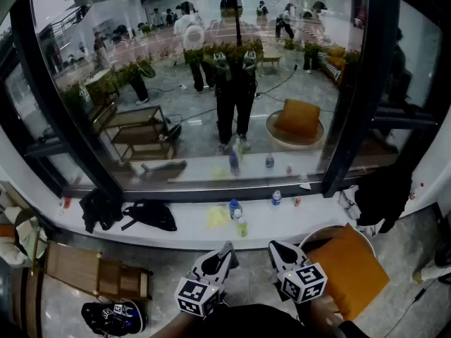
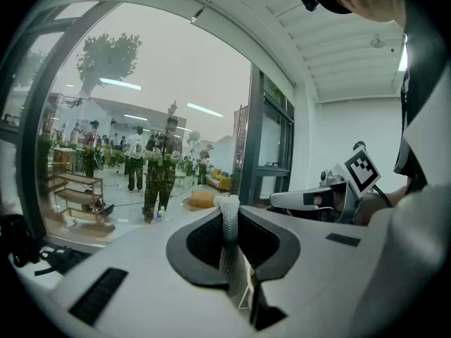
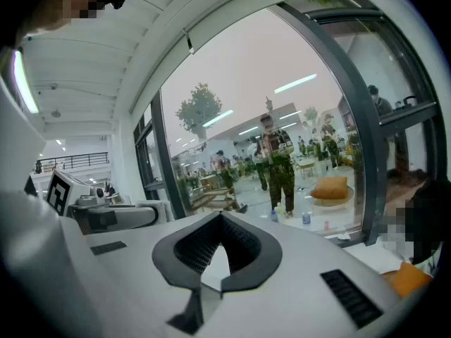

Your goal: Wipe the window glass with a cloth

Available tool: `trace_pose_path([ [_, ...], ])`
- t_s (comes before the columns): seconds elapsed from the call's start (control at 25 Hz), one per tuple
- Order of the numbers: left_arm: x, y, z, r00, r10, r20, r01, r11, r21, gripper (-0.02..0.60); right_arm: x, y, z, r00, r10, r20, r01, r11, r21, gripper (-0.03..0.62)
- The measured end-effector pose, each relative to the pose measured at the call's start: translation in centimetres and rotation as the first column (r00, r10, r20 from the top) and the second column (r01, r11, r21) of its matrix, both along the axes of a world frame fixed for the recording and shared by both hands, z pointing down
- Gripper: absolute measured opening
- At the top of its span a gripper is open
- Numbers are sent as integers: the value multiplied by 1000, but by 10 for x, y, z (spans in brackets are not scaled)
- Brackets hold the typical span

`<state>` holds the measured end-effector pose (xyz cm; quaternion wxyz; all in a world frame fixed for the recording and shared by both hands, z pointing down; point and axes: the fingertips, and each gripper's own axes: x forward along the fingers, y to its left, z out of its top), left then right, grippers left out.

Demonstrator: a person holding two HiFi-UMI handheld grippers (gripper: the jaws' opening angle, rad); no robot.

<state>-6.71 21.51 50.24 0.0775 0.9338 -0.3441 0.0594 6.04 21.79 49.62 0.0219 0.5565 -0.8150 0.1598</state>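
The left tool (image 1: pixel 226 249) hides most of the cloth (image 2: pixel 229 224), seemingly a white textured strip.

Bottles (image 1: pixel 240 224) are crowding the sill's (image 1: pixel 317 220) middle, bags (image 1: pixel 150 215) are blocking its left end; window glass (image 1: pixel 211 83) above is staying unobstructed.

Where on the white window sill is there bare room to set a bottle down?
Two bare patches on the white window sill: between the black fabric bag and the yellow cloth, and between the small red item and the white bundle. It is crowded around the clear plastic bottles.
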Motion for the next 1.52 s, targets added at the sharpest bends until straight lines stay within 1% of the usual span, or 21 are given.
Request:
trace_pose_path([
  [0.36,5,4,5,1000,2,1,-2,1000,-10,34,4,3,2,1000,-5,17,5,1000,-1,29],
  [0.76,20,4,10,1000,11,14,-10,1000,-22,34,20,5,9,999,5,33,-4,1000,-12,29],
  [1.04,31,2,6,999,19,42,-19,1000,-2,34,31,1,5,999,7,43,-7,1000,1,29],
  [1.28,31,-7,8,998,14,57,-14,1000,-7,34,38,-9,2,999,13,52,-14,1000,12,29],
  [1.52,28,-28,15,998,22,52,-21,999,-24,34,33,-33,5,999,16,48,-16,1000,-1,29],
])
